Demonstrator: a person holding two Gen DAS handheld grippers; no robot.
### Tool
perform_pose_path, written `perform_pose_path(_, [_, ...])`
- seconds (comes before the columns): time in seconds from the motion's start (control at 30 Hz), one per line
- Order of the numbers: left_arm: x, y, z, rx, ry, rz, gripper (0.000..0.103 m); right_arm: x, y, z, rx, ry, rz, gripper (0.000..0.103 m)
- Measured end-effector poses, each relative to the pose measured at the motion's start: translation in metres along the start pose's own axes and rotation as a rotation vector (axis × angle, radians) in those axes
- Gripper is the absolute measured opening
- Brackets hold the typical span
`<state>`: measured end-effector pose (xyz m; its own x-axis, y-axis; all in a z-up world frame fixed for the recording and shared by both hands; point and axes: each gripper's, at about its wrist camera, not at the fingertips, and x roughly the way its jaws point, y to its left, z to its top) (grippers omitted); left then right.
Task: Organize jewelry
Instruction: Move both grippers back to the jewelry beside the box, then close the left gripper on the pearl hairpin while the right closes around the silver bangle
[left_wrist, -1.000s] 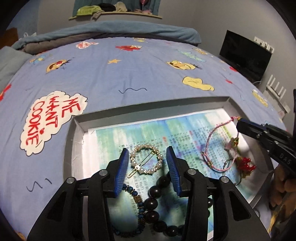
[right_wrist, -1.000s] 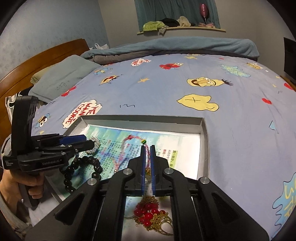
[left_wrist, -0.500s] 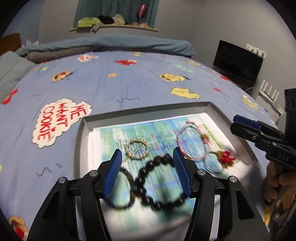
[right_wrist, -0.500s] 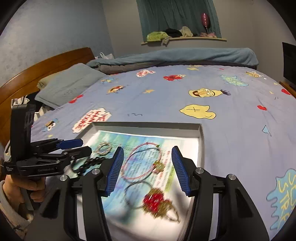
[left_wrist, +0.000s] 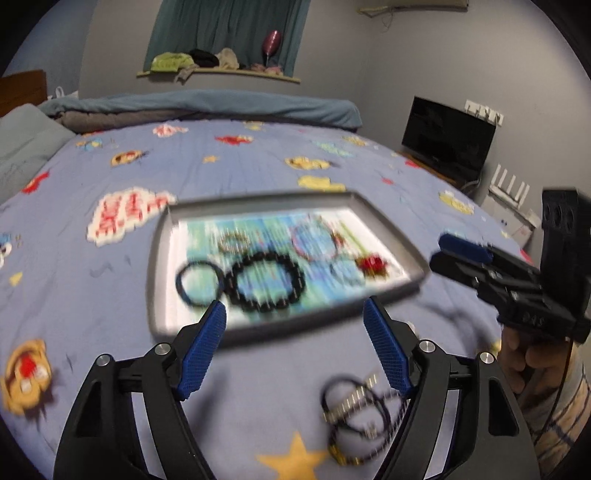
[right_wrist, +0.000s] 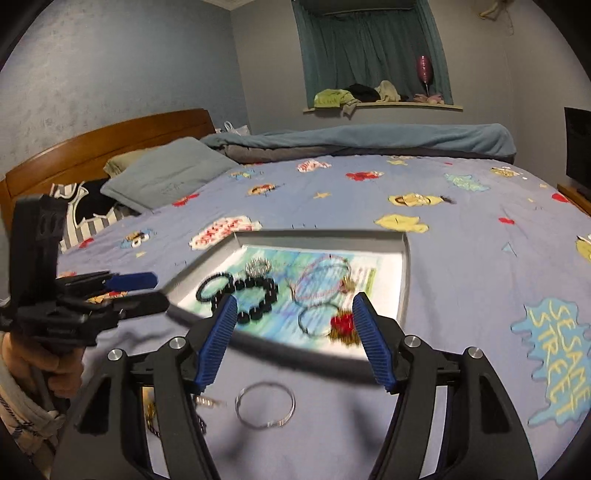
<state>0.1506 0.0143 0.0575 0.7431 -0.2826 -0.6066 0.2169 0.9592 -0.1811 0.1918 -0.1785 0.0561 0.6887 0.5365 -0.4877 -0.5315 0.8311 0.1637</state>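
Nearest me, both tongs are released and carry nothing: the left tongs (left_wrist: 293, 350) hang over a dark tangle of cords and beaded strands (left_wrist: 356, 417) lying on the bedspread (left_wrist: 240, 173) at about 5 o'clock in the left view, and the right tongs (right_wrist: 293, 339) hang over a thin silver bangle (right_wrist: 265, 405) at 6 o'clock in the right view.

My worry is the soft bedspread: I judge a pinch on the bangle could catch cloth with it, or the smooth ring could slip out. Lifting one strand of the tangle would likely drag its neighbours along.

Beyond, at 12 o'clock, the grey tray (right_wrist: 404, 280) sits on the bed, lined with printed paper. In it, left to right: a thin dark bracelet (left_wrist: 197, 282), a black bead bracelet (left_wrist: 267, 282), a pearl ring clip (right_wrist: 257, 266) behind, a pink cord loop (right_wrist: 325, 275), and a red beaded charm (right_wrist: 342, 322). Motion blur hides finer detail. Setting new pieces down carelessly could disturb these.
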Motion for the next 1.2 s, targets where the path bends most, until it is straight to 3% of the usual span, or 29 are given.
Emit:
perform_pose_path(0.3, [0.006,-0.027,-0.047,0.043,0.096,-0.009,0.077,-0.002,0.003,-0.025,0.017,0.053,-0.002,0.068])
perform_pose_path(0.53, [0.017,-0.030,-0.053,0.042,0.129,-0.010,0.075,-0.004,0.006,-0.033,-0.007,0.075,-0.002,0.068])
perform_pose_path(0.8, [0.017,-0.028,-0.053,0.041,0.132,-0.008,0.050,0.000,0.006,-0.036,0.001,0.092,0.017,0.068])
perform_pose_path(0.97, [0.020,-0.034,-0.058,0.094,0.149,-0.010,0.046,0.007,0.006,-0.040,0.008,0.123,0.030,0.068])
perform_pose_path(1.2, [0.018,-0.038,-0.061,0.147,0.154,-0.011,0.013,0.019,0.011,-0.047,-0.021,0.173,0.020,0.068])
